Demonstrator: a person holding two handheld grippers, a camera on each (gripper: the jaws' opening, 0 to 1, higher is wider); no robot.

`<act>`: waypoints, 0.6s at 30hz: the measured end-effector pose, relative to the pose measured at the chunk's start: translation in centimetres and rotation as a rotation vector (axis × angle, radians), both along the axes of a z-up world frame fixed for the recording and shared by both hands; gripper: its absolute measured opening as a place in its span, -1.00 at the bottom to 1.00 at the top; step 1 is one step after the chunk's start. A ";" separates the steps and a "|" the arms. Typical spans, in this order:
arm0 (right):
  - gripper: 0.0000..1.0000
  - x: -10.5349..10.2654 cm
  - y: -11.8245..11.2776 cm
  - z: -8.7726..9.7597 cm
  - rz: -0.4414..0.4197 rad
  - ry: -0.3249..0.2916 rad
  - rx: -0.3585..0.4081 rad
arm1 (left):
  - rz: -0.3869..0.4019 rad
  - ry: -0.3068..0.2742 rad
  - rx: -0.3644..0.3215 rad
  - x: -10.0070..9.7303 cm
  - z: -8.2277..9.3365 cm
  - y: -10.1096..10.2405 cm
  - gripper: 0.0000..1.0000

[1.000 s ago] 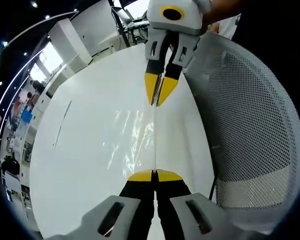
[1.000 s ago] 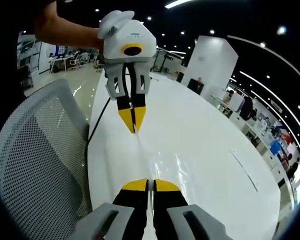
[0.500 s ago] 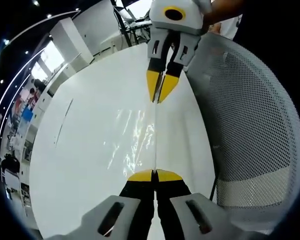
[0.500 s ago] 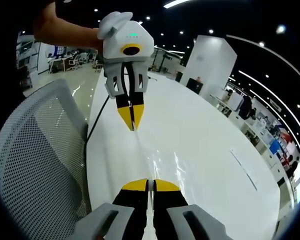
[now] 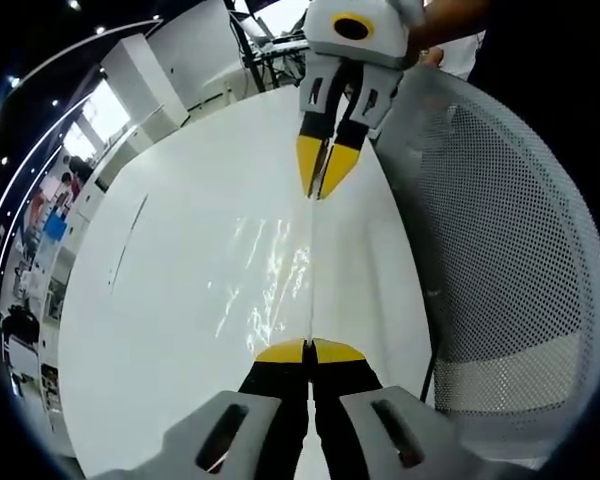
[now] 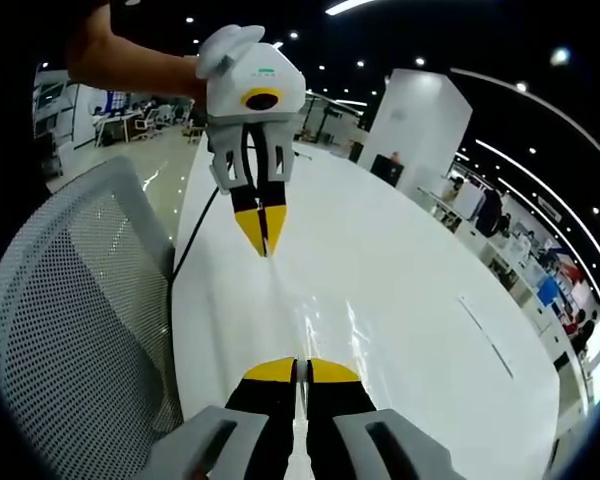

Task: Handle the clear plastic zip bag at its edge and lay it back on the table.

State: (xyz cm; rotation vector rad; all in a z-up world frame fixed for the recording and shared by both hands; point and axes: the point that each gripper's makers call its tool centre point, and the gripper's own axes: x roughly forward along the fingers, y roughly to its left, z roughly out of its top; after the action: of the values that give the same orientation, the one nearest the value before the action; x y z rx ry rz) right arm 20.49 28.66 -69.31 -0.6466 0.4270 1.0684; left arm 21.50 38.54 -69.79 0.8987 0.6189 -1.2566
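Two grippers are clamped on the same edge of the clear plastic zip bag point(image 5: 270, 275), which is stretched taut between them above the white table point(image 5: 170, 300). The left gripper point(image 5: 309, 352) is pinched shut on the near end, the right gripper point(image 5: 322, 190) on the far end straight ahead of it. To get it laid flat, both ends should probably be lowered together, level, and the tension kept until the sheet is touching down. The mesh chair point(image 5: 500, 250) beside is best avoided.
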 end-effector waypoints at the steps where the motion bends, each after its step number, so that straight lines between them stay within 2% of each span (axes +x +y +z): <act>1: -1.00 0.0 0.0 0.0 -0.001 0.000 0.001 | 0.001 0.001 -0.001 0.0 0.0 0.0 -1.00; 18: -1.00 -0.1 -0.2 0.0 -0.001 0.001 -0.001 | 0.016 0.003 -0.004 -0.2 0.3 0.0 -1.00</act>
State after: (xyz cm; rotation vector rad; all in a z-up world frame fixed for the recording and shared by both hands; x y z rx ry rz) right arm 20.39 28.48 -69.35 -0.6463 0.4284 1.0682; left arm 21.33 38.57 -69.53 0.8874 0.6244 -1.2449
